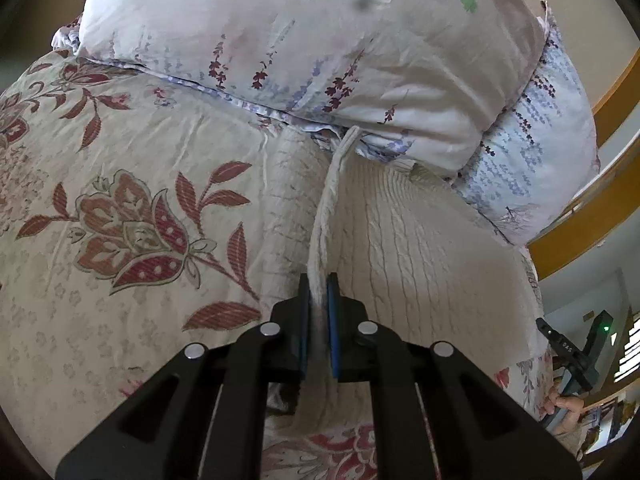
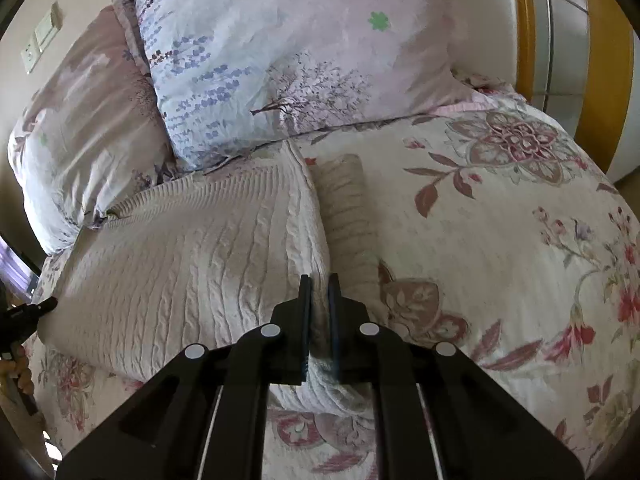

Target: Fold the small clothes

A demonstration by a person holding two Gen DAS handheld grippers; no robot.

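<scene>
A cream cable-knit sweater [image 1: 420, 240] lies on the flowered bedspread [image 1: 120, 160], its top end against the pillows. My left gripper [image 1: 319, 280] is shut on the sweater's left edge, which rises as a thin ridge between the blue pads. In the right wrist view the same sweater [image 2: 200, 248] spreads to the left, with one sleeve [image 2: 348, 216] lying along its right side. My right gripper [image 2: 320, 280] is shut on the sweater's right edge near the hem. The other gripper [image 2: 28, 314] shows at the far left of that view.
Flowered pillows [image 1: 300, 40] are stacked at the head of the bed, touching the sweater. A wooden bed frame [image 1: 592, 216] runs at the right. The bedspread [image 2: 500, 240] lies flat to the right of the sweater. A wall switch plate [image 2: 40, 40] sits at upper left.
</scene>
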